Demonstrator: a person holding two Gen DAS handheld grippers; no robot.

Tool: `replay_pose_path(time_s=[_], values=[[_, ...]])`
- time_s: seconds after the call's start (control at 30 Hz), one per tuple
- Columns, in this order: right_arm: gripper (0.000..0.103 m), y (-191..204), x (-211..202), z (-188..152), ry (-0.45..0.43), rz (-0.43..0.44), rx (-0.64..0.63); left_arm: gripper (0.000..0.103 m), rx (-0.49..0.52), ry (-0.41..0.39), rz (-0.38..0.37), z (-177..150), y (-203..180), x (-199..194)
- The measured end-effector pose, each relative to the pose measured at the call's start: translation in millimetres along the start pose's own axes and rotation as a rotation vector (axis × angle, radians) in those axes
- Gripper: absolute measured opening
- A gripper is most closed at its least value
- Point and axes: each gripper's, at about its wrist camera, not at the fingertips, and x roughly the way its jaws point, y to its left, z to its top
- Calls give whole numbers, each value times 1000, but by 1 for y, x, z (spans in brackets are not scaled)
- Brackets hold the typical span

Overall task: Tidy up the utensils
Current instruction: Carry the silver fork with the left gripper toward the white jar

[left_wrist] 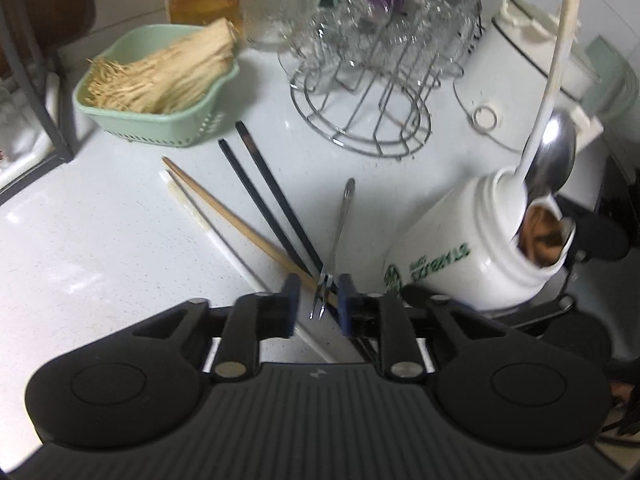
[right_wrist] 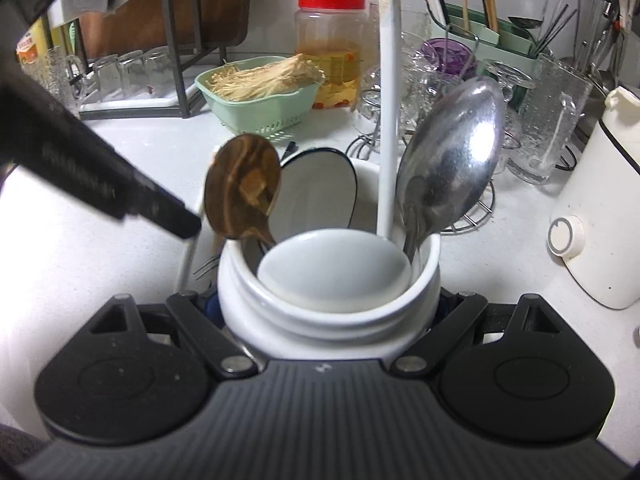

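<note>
Left wrist view shows the left gripper (left_wrist: 319,300) with jaws parted around the small steel fork (left_wrist: 334,248) lying on the white counter (left_wrist: 100,240) beside black chopsticks (left_wrist: 266,196), not pinching it. The right gripper (right_wrist: 328,308) clamps the white ceramic utensil jar (right_wrist: 328,312), probably steadying it for loading.

Small steel fork (left_wrist: 334,252) flat on counter, tines between left claw's (left_wrist: 319,304) open fingers; black chopsticks (left_wrist: 268,196) just left.
</note>
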Motion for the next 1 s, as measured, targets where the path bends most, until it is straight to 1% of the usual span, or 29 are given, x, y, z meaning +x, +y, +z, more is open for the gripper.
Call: replay_pose_path(time_s=[0.07,0.17,0.27,0.37,0.5,0.67,0.73,0.87,1.0], values=[[92,-1,1,0,-1,-2,2,28,16,6,-7,0,0,6],[92,-1,1,0,0,-3,5,28,61,6,3,4,-3,14],[92,-1,0,0,0,-6,9,28,103,8,-21,9,-7,20],[92,-1,0,-1,-3,-8,10,28,155,9,-9,14,-14,25],[92,-1,0,-1,-4,-7,9,28,200,29,-6,19,-18,35],[92,-2,0,-1,-4,-7,9,28,223,74,4,22,-18,46],[92,-2,0,-1,-5,-7,7,28,240,78,9,22,-19,47],[92,-2,-1,-1,-5,-6,7,26,245,97,29,23,-19,48],[92,-1,0,-1,-7,-5,7,17,229,122,31,22,-17,49]])
